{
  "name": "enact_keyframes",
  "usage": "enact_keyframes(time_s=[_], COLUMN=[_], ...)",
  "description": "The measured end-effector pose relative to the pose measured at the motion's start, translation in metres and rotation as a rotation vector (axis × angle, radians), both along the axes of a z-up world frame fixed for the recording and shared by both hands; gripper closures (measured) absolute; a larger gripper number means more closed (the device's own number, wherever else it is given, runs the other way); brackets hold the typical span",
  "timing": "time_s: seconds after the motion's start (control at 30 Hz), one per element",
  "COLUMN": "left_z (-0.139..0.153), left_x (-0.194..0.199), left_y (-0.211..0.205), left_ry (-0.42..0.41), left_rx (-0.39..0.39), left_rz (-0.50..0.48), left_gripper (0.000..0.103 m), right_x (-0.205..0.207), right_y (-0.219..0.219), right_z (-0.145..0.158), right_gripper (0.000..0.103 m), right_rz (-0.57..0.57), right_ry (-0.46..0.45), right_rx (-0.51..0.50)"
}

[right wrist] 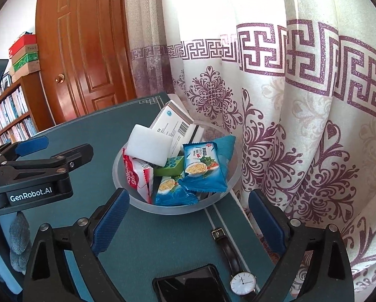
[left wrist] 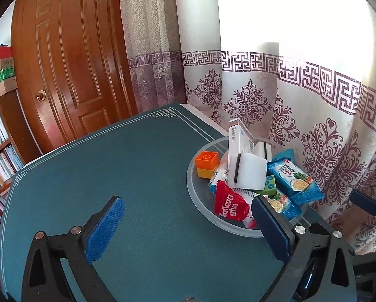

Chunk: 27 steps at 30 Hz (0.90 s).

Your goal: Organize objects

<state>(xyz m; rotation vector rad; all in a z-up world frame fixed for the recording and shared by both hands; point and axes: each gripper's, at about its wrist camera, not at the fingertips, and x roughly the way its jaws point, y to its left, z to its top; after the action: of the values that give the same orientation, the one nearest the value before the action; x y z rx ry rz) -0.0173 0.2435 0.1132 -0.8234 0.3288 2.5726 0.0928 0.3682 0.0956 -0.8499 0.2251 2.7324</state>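
Loose items are gathered in the bowl [right wrist: 127, 196] at the worktop [left wrist: 137, 163] edge, so collecting looks largely done. Left gripper [left wrist: 188, 229] and right gripper [right wrist: 188, 224] fingers spread, empty. Watch [right wrist: 242, 283] and phone [right wrist: 188, 287] remain outside.

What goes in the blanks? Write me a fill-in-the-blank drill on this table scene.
1. The snack packets lie in the ____.
2. The red packet reads "Balloon ____".
3. Beside the phone lies a ____.
4. The orange brick sits on a ____ brick.

Missing words: bowl; glue; watch; yellow
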Motion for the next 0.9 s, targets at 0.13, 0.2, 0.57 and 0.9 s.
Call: enact_keyframes(time_s=[0.13,0.2,0.57,0.9], left_z=[0.002,0.002,0.003,-0.001], left_x=[0.006,0.009,0.018,0.018], left_y=[-0.001,0.000,-0.003,-0.002], left_ry=[0.012,0.021,0.026,0.025], left_rx=[-0.004,-0.008,-0.019,-0.039], left_rz=[-0.004,-0.004,-0.006,0.006], left_gripper=[0.000,0.000,0.000,0.000], right_x=[-0.001,-0.002,-0.005,-0.007], right_y=[-0.003,-0.004,-0.002,-0.001], right_z=[0.002,0.002,0.002,0.002], right_gripper=[0.006,0.005,0.005,0.005], right_rz=[0.011,0.012,0.008,0.006], right_ry=[-0.003,-0.005,-0.021,-0.026], right_rx=[0.017,0.032,0.054,0.069])
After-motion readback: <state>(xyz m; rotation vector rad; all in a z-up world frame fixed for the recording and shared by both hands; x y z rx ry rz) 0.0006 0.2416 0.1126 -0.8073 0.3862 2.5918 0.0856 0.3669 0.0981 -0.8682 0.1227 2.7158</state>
